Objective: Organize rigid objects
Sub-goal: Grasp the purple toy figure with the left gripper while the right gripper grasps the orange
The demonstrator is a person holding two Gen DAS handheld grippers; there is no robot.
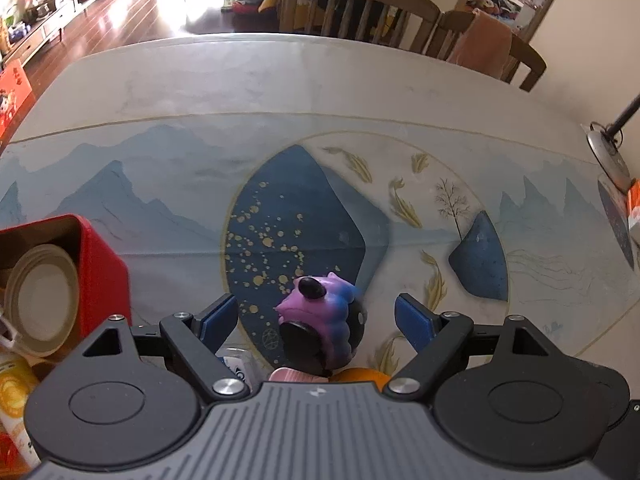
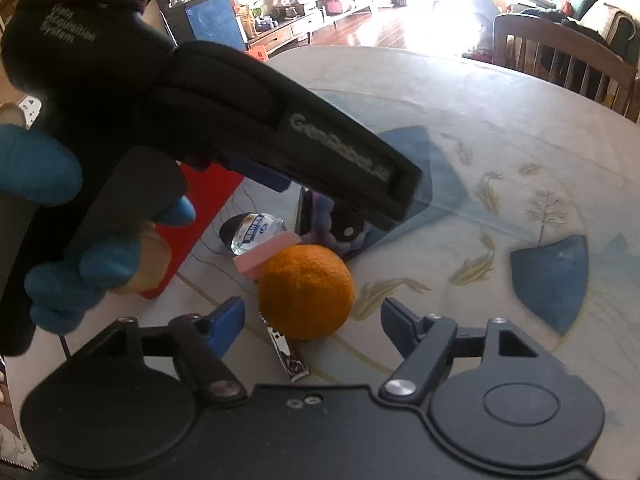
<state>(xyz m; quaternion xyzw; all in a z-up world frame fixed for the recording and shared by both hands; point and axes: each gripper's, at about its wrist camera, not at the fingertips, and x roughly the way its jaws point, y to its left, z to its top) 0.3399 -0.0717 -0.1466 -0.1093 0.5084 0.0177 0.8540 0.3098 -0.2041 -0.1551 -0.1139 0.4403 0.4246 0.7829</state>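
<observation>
A purple and blue toy figure [image 1: 320, 320] with black wheels stands on the table between my left gripper's open jaws. My left gripper [image 1: 316, 316] hangs over it without touching it. An orange [image 2: 306, 292] lies on the table between the open jaws of my right gripper [image 2: 312, 316]. A pink block [image 2: 266, 254] leans behind the orange; it also shows in the left wrist view [image 1: 294, 376]. A metal nail clipper [image 2: 286, 350] lies beside the orange. A small clear bottle [image 2: 254, 234] lies further back. The toy [image 2: 322, 220] is mostly hidden behind the left gripper's body.
A red box [image 1: 100, 264] with a round lidded container [image 1: 40, 304] inside stands at the left. The painted tablecloth [image 1: 320, 92] covers the table. Wooden chairs [image 1: 360, 8] stand at the far edge. A lamp base [image 1: 608, 156] sits at the right edge.
</observation>
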